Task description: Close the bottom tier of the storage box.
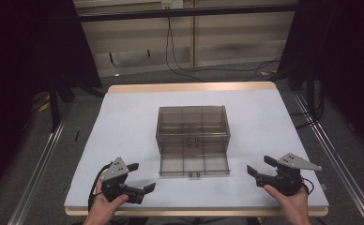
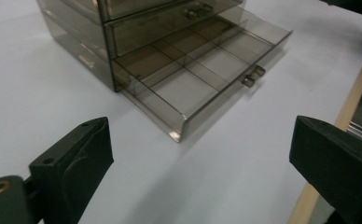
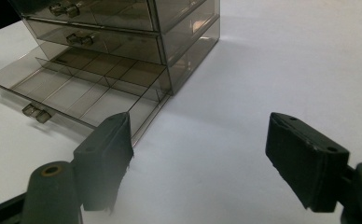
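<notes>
Both my grippers, left [image 1: 140, 177] & right [image 1: 257, 166], are released, holding nothing. The smoky clear-plastic drawer cabinet [image 1: 193, 123] sits mid-table, its bottom drawer [image 1: 194, 164] pulled out. I'd push squarely on its small handle [image 1: 194, 175], slowly, w/o skewing.

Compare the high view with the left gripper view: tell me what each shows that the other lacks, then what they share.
High view alone: both hands, the left gripper and the right gripper side by side with open jaws, the whole drawer cabinet, and the floor with cables beyond the table.

Left gripper view alone: a close look at the dividers and the bare compartments inside the bottom drawer.

Shared: the white table, the smoky clear cabinet, its bottom drawer pulled out, and the drawer's handle.
</notes>
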### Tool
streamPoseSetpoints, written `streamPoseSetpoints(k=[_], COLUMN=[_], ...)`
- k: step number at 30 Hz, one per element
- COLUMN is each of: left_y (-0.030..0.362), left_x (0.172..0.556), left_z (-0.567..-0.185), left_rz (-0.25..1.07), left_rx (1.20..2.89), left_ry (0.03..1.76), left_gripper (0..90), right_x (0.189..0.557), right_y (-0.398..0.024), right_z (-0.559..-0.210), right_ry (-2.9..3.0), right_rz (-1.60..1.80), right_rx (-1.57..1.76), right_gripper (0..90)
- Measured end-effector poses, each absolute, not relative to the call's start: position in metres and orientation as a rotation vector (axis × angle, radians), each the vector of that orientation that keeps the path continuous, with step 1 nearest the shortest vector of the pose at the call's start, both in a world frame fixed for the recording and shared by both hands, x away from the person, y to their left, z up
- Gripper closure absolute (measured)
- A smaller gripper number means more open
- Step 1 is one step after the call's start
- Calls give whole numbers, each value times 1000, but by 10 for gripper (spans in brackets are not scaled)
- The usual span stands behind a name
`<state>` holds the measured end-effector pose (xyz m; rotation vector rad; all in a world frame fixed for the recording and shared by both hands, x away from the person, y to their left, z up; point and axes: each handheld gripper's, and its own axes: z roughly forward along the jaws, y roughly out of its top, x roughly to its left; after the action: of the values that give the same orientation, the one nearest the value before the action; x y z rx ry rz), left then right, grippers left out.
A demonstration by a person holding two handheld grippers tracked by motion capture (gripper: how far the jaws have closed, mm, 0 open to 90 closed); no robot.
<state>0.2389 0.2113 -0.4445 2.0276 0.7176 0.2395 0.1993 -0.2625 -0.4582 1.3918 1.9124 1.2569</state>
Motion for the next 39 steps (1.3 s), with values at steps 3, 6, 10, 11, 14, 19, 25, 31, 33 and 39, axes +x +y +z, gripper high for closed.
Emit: streamPoseSetpoints(k=[3,6,10,11,14,19,25,31,33,39], left_y=[206,202,196,195,189,181,165,156,153,141], left_x=[239,239,236,235,234,235,236,241,243,244], left_z=[-444,-443,-440,-440,-440,-439,-435,-432,-431,-430], left_rz=[217,179,169,180,158,140,125,120,116,104], left_rx=[2043,2050,2056,2066,2076,2092,2117,2115,2100,2115], left_ry=[706,690,653,645,620,589,542,511,512,478], left_gripper=[107,138,205,218,225,258,325,420,440,525], right_x=[200,201,200,200,200,202,200,203,203,200], right_y=[-262,-262,-263,-263,-263,-263,-262,-262,-262,-262], right_z=[-458,-458,-458,-457,-457,-459,-458,-459,-459,-458], right_ry=[1915,1921,1921,1922,1924,1939,1945,1957,1962,1967], right_rz=[1258,1254,1278,1280,1278,1276,1264,1245,1256,1267], right_rx=[1396,1397,1400,1399,1399,1408,1408,1419,1421,1415], right_gripper=[230,232,251,251,250,246,242,242,242,242])
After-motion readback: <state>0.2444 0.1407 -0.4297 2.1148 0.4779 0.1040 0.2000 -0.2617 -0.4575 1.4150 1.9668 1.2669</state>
